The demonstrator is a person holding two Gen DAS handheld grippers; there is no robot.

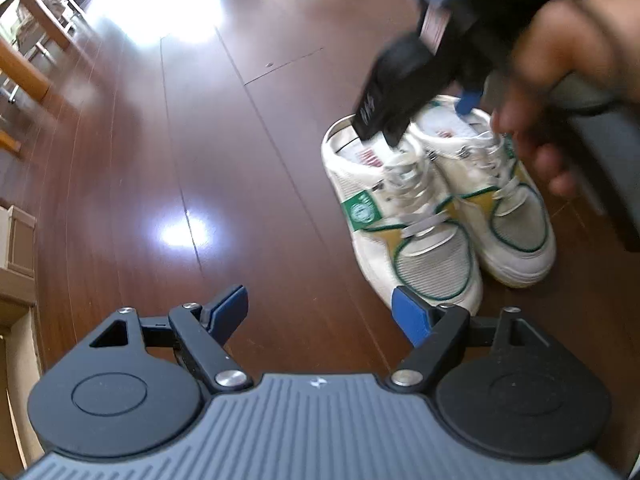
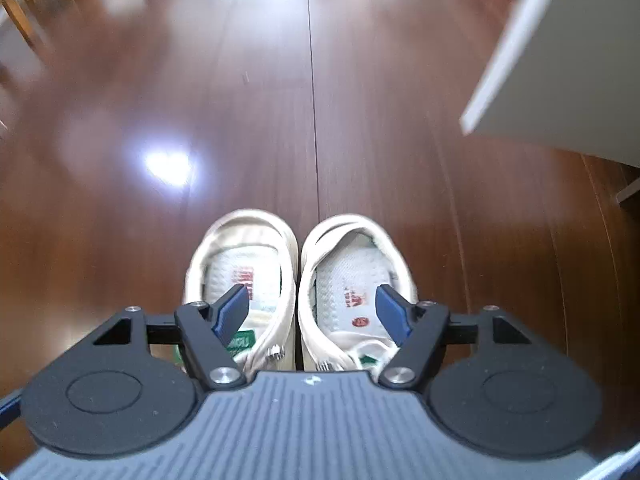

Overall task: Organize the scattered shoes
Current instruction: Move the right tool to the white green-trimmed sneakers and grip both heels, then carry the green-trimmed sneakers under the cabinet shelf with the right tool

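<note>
Hovering over the shoes point(image 2: 296, 288) with fingers apart, right gripper point(image 2: 310, 314), only left view showing hand point(image 1: 560, 80), left gripper point(image 1: 320, 312) standing open above floor point(image 1: 200, 160)

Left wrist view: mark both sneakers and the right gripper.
left-hand sneaker point(image 1: 416, 236): left wrist view, on its laces.
right-hand sneaker point(image 1: 520, 224): left wrist view, on its grey toe panel.
right gripper point(image 1: 424, 114): left wrist view, between its fingertips, over the sneakers' openings.

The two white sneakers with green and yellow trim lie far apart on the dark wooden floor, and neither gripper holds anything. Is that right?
Not quite: the two white sneakers with green and yellow trim stand side by side, as the right wrist view shows. They are on the dark wooden floor, and neither gripper holds anything.
</note>
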